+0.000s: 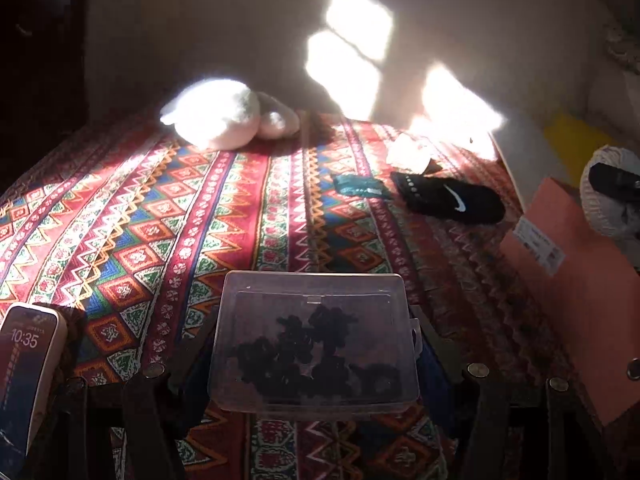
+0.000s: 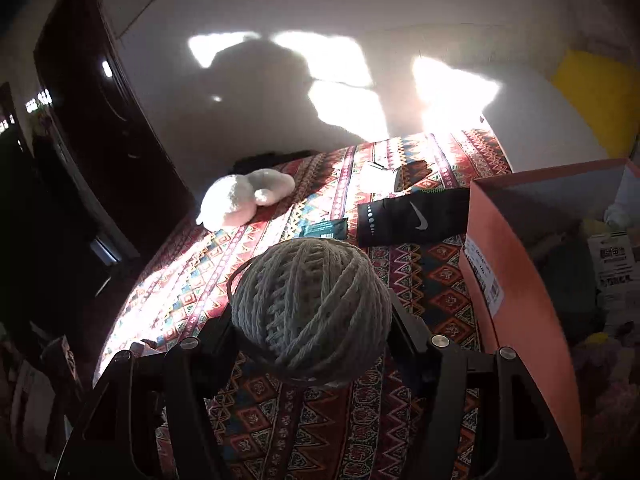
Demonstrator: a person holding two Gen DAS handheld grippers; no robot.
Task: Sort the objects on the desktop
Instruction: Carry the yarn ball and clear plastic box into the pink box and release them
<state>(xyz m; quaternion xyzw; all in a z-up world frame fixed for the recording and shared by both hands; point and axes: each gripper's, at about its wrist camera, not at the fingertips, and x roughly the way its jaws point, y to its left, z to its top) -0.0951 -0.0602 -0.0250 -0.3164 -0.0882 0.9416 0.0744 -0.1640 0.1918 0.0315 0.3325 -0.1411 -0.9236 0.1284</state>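
Note:
My left gripper [image 1: 314, 344] is shut on a clear plastic box [image 1: 314, 340] with dark small pieces inside, held just above the patterned tablecloth [image 1: 160, 220]. My right gripper [image 2: 312, 320] is shut on a ball of cream yarn [image 2: 312, 312], held above the cloth next to the orange cardboard box [image 2: 520, 280]. The yarn ball and right gripper also show at the right edge of the left wrist view [image 1: 608, 192]. A black Nike sock [image 1: 448, 198] [image 2: 412, 220] and a small teal packet [image 1: 360, 186] [image 2: 324, 229] lie on the cloth.
A white plush toy [image 1: 224, 114] [image 2: 240, 198] lies at the far edge by the wall. A white crumpled item [image 1: 408, 154] sits in the sun patch. A phone [image 1: 24, 376] stands at the near left. The orange box [image 1: 580, 292] holds several items.

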